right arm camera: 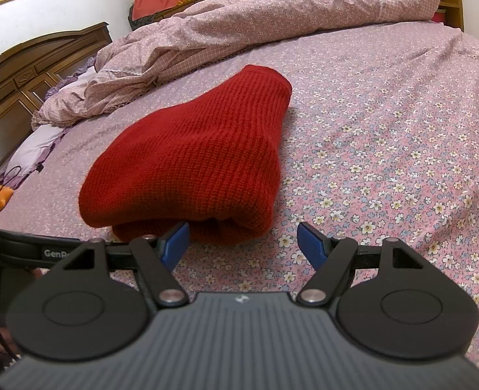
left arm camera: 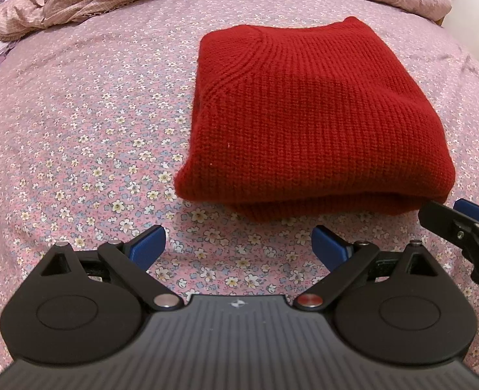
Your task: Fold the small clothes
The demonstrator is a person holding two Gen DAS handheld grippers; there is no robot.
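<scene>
red knit sweater [left arm camera: 307, 123] lies on the floral bedsheet [left arm camera: 93, 136] as a compact stacked rectangle, collar at the far end. folding looks essentially complete; at most a final tidy or set-aside is left. left gripper [left arm camera: 238, 240] spread, empty, just short of the near fold. right gripper [right arm camera: 243, 240] spread, empty, left pad at the fold's edge. sleeves and inner layers hidden; rumpled quilt [right arm camera: 272, 22] beyond.
</scene>
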